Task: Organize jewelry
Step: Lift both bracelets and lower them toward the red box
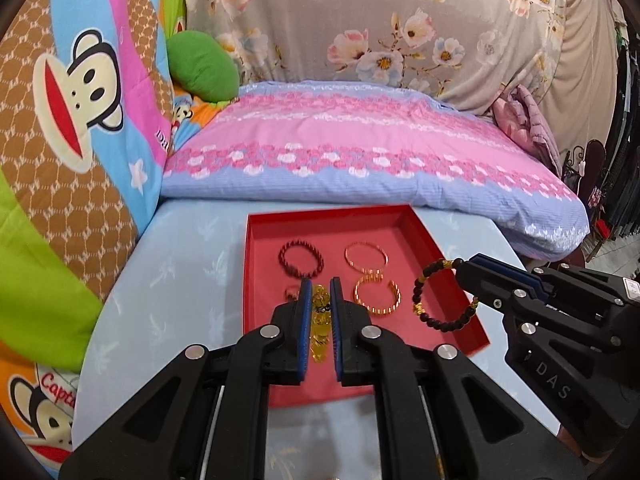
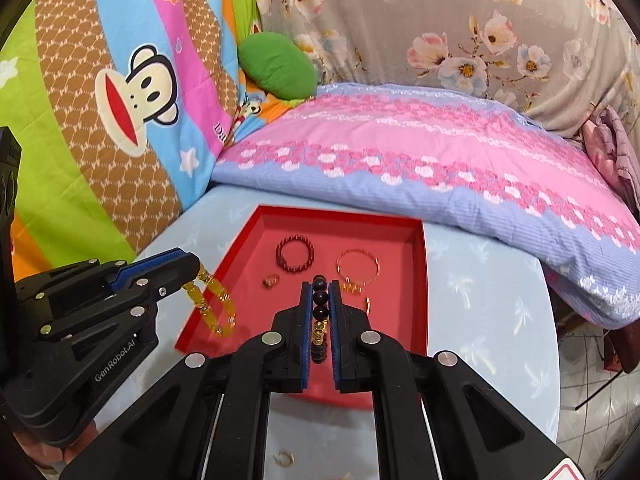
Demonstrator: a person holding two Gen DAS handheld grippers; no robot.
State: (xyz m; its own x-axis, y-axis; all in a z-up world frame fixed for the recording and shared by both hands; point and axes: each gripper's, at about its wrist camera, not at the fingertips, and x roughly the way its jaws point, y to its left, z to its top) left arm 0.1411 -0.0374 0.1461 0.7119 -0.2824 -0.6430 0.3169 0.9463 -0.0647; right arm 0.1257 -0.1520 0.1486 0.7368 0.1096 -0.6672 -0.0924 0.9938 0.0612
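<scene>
Both tools are loaded over the shallow red cardboard tray (image 1: 256, 264), which sits on the pale blue table (image 1: 176, 280). The left gripper (image 1: 320, 292) is clamped on a bracelet of translucent yellow beads (image 1: 320, 328); in the right wrist view this bracelet hangs just above the tray's near left edge. The right gripper (image 2: 320, 292) is clamped on a bracelet of black beads with gold spacers (image 2: 320, 312); in the left wrist view it hangs as an open loop over the tray's right edge.

Already lying in the tray: a dark red beaded bracelet (image 1: 301, 259) toward the far left, a thin gold bangle (image 1: 366, 257) toward the far right, a ribbed gold cuff (image 1: 376, 298) nearer, and a small gold ring (image 2: 270, 281).

Judged step: placing the two held bracelets. Each should be lowered onto bare tray floor, clear of the pieces already laid, then released.

Only the right wrist view shows a small gold hoop (image 2: 283, 458) lying on the table near its front edge, outside the tray. Only the left wrist view shows the cuff whole.
</scene>
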